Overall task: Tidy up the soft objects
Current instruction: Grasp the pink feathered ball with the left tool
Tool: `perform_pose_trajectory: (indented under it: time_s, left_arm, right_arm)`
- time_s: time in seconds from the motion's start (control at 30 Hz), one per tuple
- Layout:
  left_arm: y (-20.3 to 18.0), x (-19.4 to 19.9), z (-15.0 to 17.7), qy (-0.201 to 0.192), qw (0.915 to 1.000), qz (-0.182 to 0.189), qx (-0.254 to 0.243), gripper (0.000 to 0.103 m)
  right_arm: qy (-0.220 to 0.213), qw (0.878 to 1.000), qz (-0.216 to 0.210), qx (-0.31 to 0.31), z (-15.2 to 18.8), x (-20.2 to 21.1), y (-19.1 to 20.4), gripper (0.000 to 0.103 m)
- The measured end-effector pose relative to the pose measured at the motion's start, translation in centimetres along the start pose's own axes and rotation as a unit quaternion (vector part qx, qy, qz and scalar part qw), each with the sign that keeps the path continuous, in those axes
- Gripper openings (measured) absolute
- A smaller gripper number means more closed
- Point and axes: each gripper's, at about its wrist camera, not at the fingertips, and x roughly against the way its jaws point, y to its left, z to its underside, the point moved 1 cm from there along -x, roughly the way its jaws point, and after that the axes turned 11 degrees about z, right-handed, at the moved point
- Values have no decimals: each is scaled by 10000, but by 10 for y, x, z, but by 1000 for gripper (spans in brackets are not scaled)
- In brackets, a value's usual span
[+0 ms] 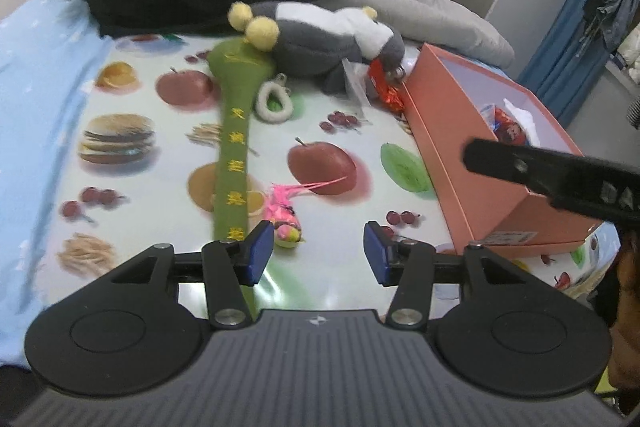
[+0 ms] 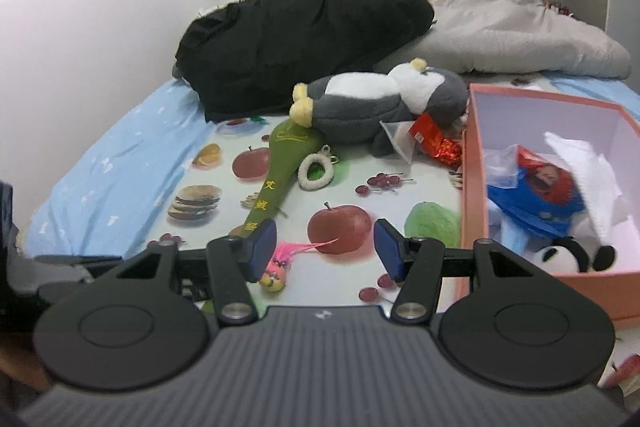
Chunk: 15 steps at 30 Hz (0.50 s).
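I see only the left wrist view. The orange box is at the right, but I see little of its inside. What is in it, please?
Observer: In the right wrist view a small panda plush lies in the near corner of the orange box.
Operator: Is there something more inside?
Observer: Yes, a doll in blue clothes with red hair lies behind the panda, beside white tissue paper.
Operator: Is the right claw holding something?
Observer: No. The right claw is open and empty, above the fruit-print mat.
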Motion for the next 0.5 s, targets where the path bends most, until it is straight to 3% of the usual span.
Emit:
perform_pose_trajectory:
  time_s: [0.23, 0.5]
  left_arm:
    - [12, -48, -3, 50, 9993, -174, -326, 56]
    - [18, -83, 12, 207, 9983, -319, -449, 56]
  right_arm:
    - [-37, 9993, 369, 88, -9, -60, 3, 51]
    - [104, 9988, 468, 19, -5, -110, 1, 49]
